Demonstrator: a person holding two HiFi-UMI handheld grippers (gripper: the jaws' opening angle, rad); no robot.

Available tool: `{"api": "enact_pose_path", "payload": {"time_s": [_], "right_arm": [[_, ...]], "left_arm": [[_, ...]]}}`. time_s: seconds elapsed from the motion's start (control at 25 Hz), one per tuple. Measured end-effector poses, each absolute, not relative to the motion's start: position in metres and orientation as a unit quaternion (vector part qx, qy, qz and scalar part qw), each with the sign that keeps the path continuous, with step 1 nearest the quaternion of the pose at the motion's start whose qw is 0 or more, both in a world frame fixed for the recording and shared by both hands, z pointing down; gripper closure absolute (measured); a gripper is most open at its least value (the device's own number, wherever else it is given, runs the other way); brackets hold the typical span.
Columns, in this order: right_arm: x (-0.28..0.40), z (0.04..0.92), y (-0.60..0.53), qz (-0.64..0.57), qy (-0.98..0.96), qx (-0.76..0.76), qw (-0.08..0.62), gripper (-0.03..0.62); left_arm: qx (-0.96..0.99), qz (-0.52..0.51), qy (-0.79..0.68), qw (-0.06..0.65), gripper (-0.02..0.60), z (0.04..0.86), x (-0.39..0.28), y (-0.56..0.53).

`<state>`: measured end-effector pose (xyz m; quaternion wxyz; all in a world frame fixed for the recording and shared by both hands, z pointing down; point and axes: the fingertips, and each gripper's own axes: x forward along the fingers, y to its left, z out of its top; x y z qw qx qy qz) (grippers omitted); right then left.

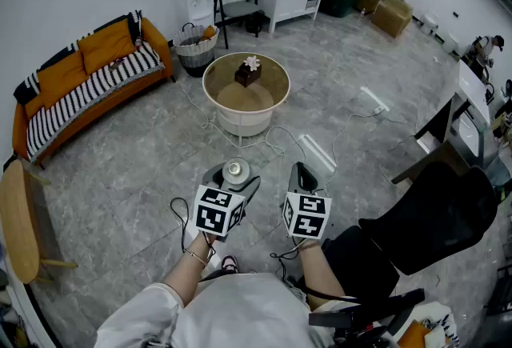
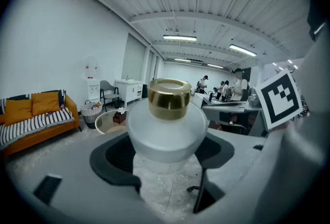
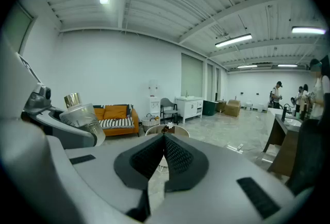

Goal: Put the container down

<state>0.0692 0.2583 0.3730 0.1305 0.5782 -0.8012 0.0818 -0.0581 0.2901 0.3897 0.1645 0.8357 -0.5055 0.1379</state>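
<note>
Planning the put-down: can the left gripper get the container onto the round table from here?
Probably not without stepping forward: the left gripper, holding the container, is well short of the round table. Only floor and loose cables lie between.

Container (image 2: 166,138) matt frosted; cap (image 2: 169,98) glossy gold metal.

In the left gripper view the container (image 2: 166,125) is blurred low down, and its base is covered by the left gripper (image 2: 166,157). In the head view only its cap and shoulder show above the marker cube (image 1: 218,211). The dark thing (image 1: 247,73) on the round table (image 1: 272,90), perhaps a box topped with a white flower, is too small to tell. The orange sofa (image 2: 31,120) is cut off at the picture's left edge.
</note>
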Motion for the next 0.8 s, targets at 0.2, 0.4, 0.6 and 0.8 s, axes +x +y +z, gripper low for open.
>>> {"api": "enact_pose_path", "payload": {"time_s": [0.2,0.4,0.6,0.8], "right_arm": [[0.064,0.371,0.255,0.081,-0.803,0.575,0.134,0.571],[0.053,0.372,0.249,0.081,-0.810,0.568,0.125,0.571],[0.044,0.383,0.236,0.113,-0.804,0.572,0.116,0.569],[0.036,0.393,0.230,0.137,-0.794,0.583,0.103,0.569]], "left_arm": [[0.834,0.139,-0.507,0.165,0.247,0.389,-0.064,0.284],[0.832,0.142,-0.508,0.169,0.247,0.395,-0.074,0.278],[0.836,0.148,-0.502,0.164,0.247,0.398,-0.084,0.267],[0.842,0.160,-0.492,0.153,0.247,0.402,-0.098,0.256]]}}
